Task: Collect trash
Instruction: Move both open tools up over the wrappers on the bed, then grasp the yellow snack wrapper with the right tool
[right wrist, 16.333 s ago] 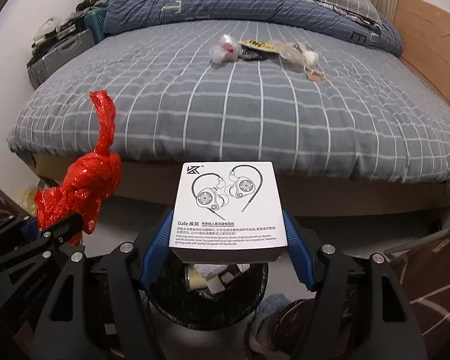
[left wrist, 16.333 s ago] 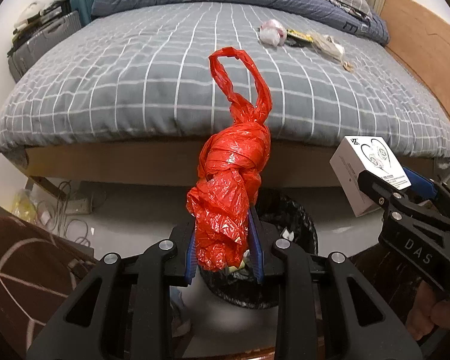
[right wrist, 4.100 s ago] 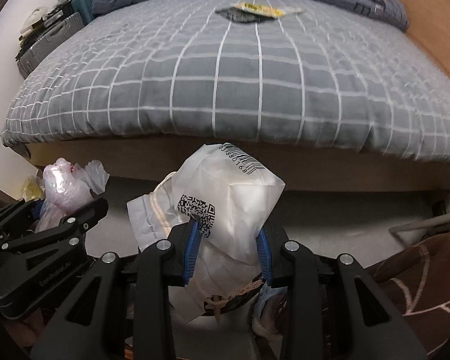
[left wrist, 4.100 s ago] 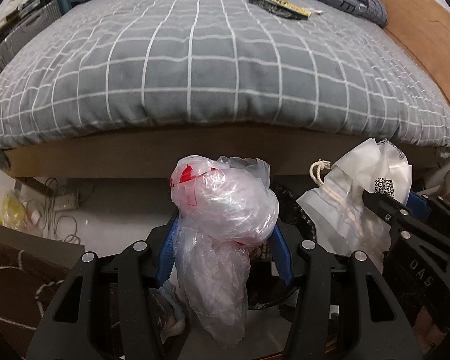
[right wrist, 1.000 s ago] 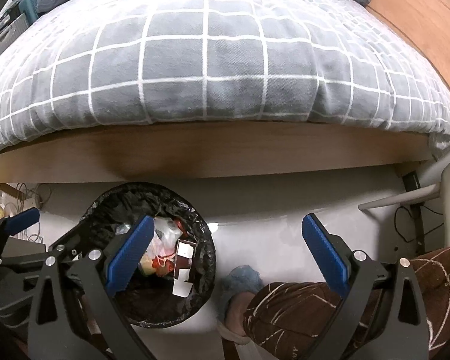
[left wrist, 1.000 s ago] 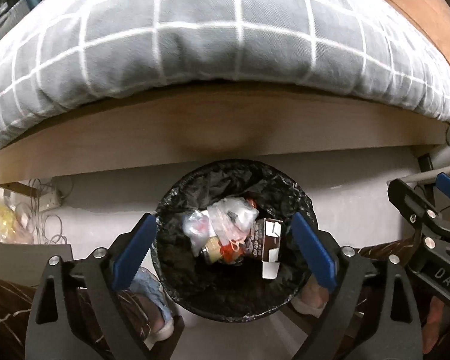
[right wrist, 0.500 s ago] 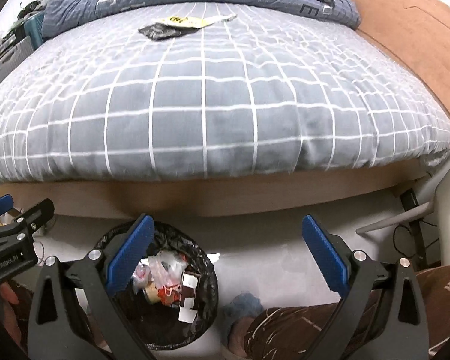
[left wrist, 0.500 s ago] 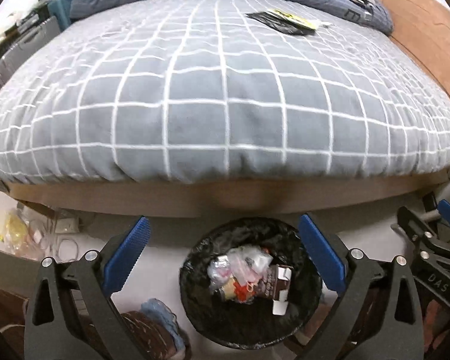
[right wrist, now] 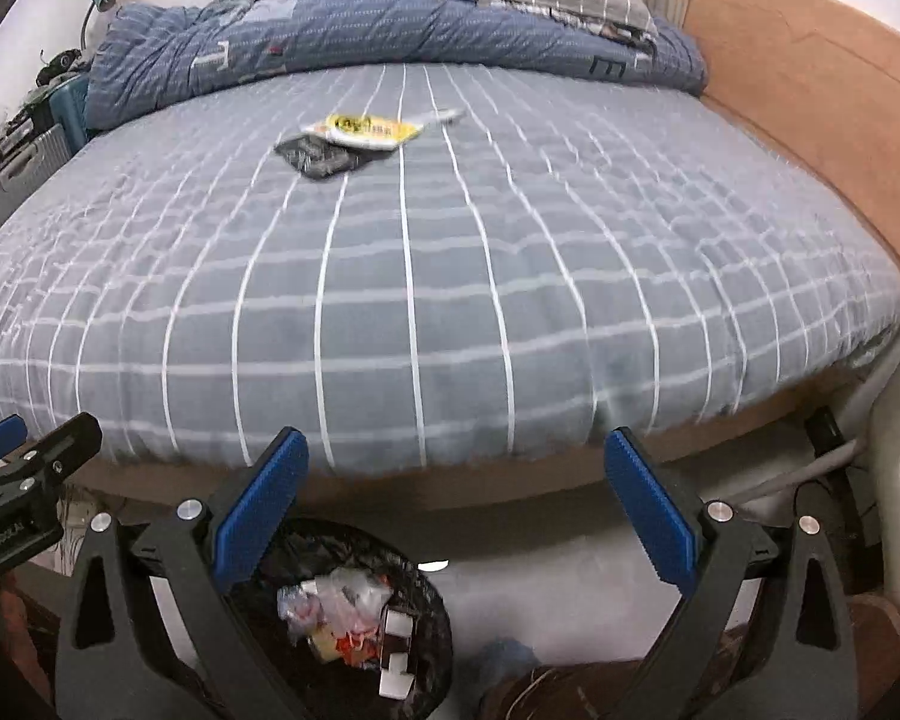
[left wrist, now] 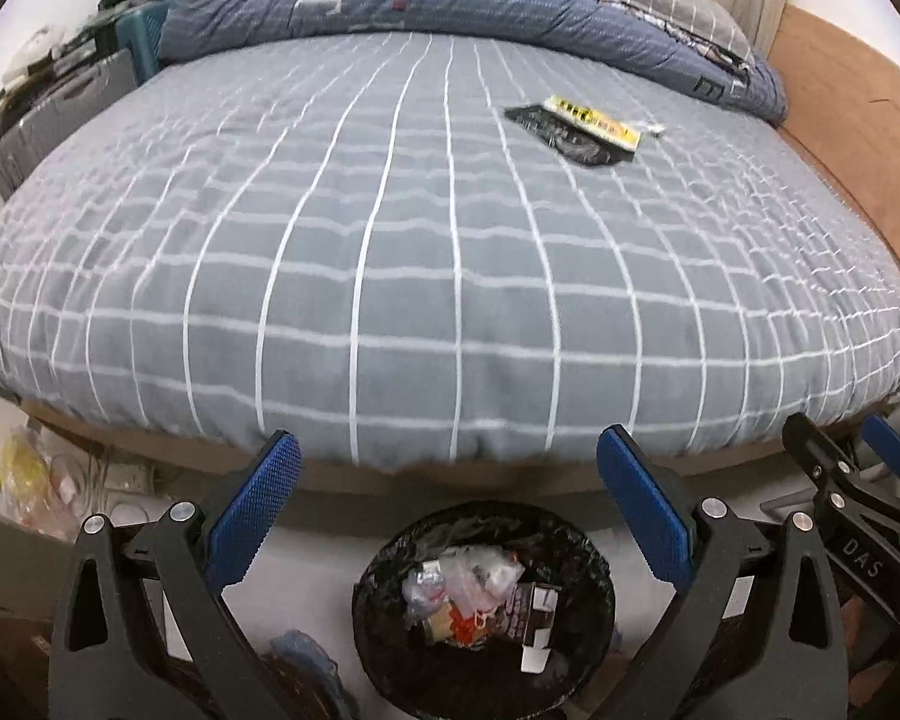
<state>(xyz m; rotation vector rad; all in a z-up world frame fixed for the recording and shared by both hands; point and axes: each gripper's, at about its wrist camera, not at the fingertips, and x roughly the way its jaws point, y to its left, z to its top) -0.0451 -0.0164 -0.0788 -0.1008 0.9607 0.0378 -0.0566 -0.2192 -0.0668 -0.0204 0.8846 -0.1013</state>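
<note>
- bin (left wrist: 484,600) on the floor (right wrist: 546,576), just before the bed's (left wrist: 426,276) foot edge.
- trash (left wrist: 474,594) in the bin.
- two wrappers (left wrist: 576,129) on the bed, touching, right of its middle.
- duvet (left wrist: 450,6) behind them, across the bed's head.
- suitcase (left wrist: 60,114) left of the bed.

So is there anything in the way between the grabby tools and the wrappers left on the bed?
Nothing visible. Both the left tool and right tool are open and empty. Only bare grey checked bedspread lies between them and the yellow packet and the black wrapper touching it.
</note>
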